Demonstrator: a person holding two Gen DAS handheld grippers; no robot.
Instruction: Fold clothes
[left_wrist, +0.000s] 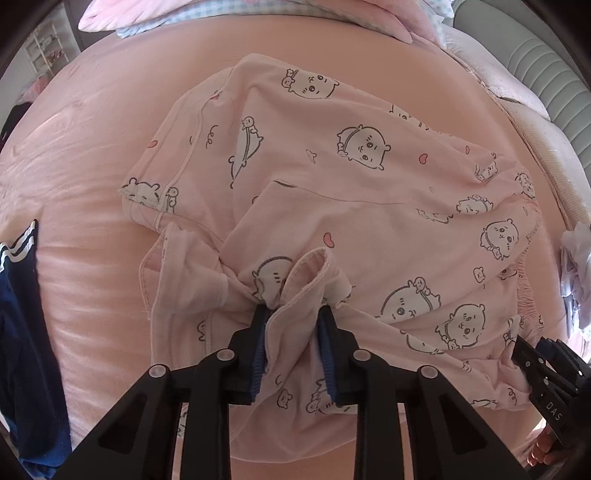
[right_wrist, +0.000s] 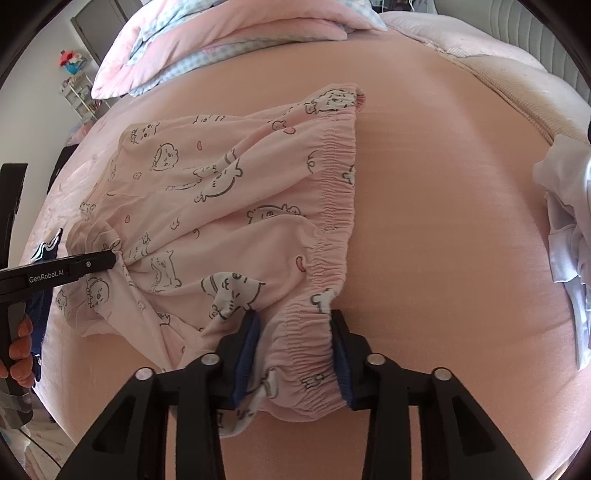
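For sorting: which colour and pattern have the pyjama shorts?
Pale pink pyjama shorts with white cartoon animals; clearest from the left wrist.

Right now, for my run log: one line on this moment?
stage: folding | left hand-held gripper: holds cuff of pink cartoon-print cotton pyjama trousers | right hand-held gripper: holds elastic waistband | surface: pink bed

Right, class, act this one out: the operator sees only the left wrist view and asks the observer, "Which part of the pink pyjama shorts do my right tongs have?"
Observer: The right tongs hold the near end of the gathered elastic waistband of the pyjama shorts.
Operator: Where does the rest of that waistband go?
Observer: It runs away from the tongs, and its far end lies on the pink sheet.
Operator: How do my left tongs look from there?
Observer: Seen side-on, the left tongs pinch a tight bunch of fabric at the opposite edge.
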